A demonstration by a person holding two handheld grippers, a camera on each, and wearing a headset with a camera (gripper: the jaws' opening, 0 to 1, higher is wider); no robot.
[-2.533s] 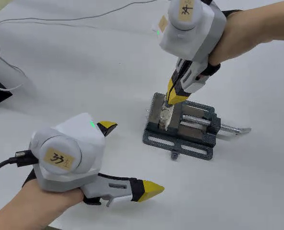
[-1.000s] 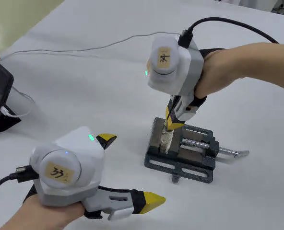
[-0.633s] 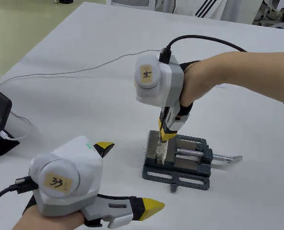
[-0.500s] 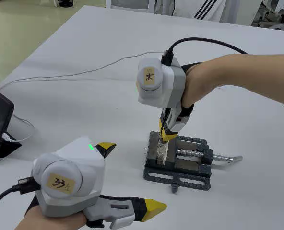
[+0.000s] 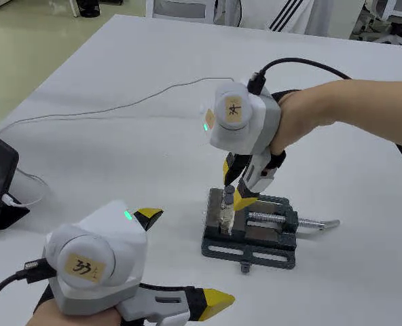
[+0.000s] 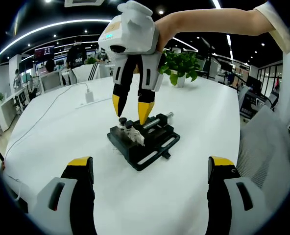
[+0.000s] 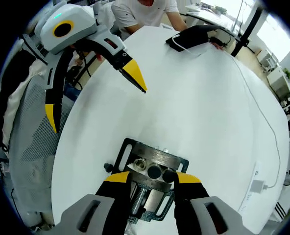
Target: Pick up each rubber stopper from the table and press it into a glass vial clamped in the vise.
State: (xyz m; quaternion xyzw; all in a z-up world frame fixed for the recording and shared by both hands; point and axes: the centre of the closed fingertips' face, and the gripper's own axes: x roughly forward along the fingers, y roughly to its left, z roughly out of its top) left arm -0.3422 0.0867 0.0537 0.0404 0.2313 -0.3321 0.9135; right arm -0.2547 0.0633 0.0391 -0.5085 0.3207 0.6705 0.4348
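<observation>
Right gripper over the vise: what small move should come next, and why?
Probably lift the right gripper straight up, clear of the vise. Its jaws stand open astride two dark stoppers seated in vials, gripping nothing, and the vial beside them looks uncapped, so another stopper seems needed.

White table (image 5: 119, 156) with vise (image 5: 250, 248), cable (image 5: 147, 100)

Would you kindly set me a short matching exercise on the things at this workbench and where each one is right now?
Things: 1 right hand-held gripper; 2 left hand-held gripper; 3 rubber stopper; 4 vise.
Places: A stands on the white table; B open, held well away from the vise; C seated atop a clamped vial; D open, poised right over the vise.
Pairs: 1-D; 2-B; 3-C; 4-A.
</observation>
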